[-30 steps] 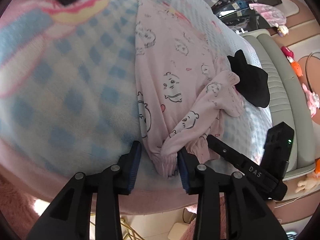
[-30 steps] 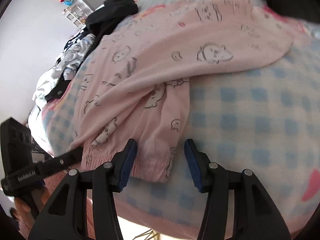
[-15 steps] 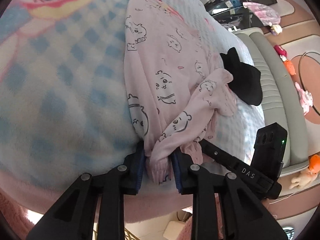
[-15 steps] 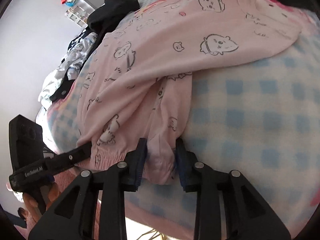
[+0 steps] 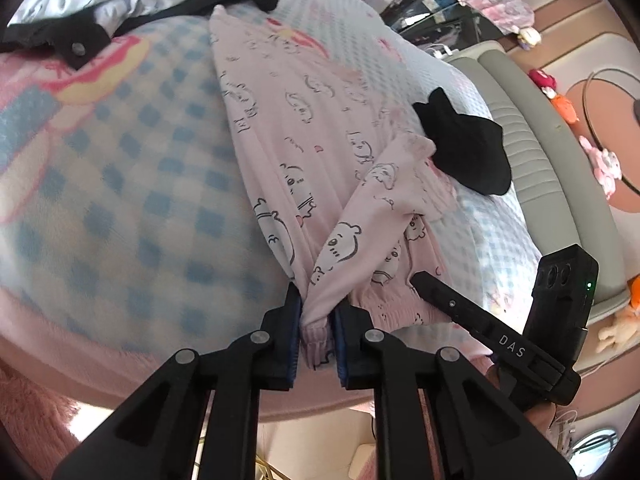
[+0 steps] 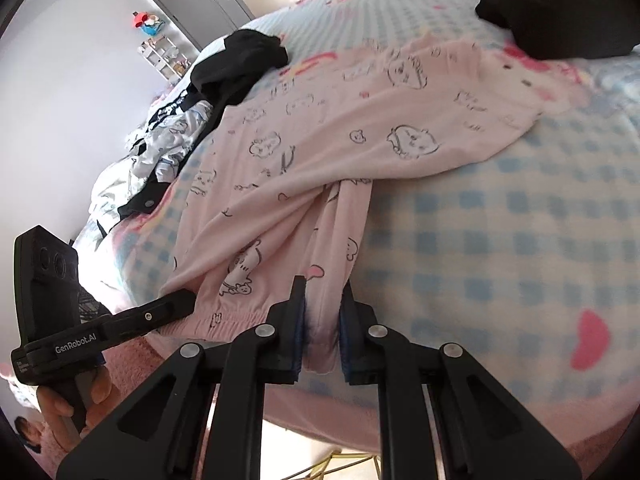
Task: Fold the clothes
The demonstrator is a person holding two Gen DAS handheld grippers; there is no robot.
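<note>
Pink printed pyjama trousers (image 5: 304,136) lie spread lengthwise on the bed (image 5: 120,184), on its checked blanket, with the waistband and a doubled-back leg at the near edge. The left tongs (image 5: 316,328) have just been closing and now stand nearly shut, pads pinching a bunched fold of pink cloth at that near edge. The right tongs (image 6: 322,332) have likewise just been closing and are clamped on the neighbouring portion of the same garment beside the elastic waistband (image 6: 224,322). A second ago both pairs stood wide with the cloth merely lying between the pads; the fabric is now gathered and drawn taut upward from the blanket on both sides. Judgement: both grips are secured and the lift has begun, so the fold proper is only starting. A black garment (image 5: 468,152) rests against the far side of the trousers, and a mixed pile of clothes (image 6: 160,148) sits toward the far corner; either could snag when the near end is carried over.
</note>
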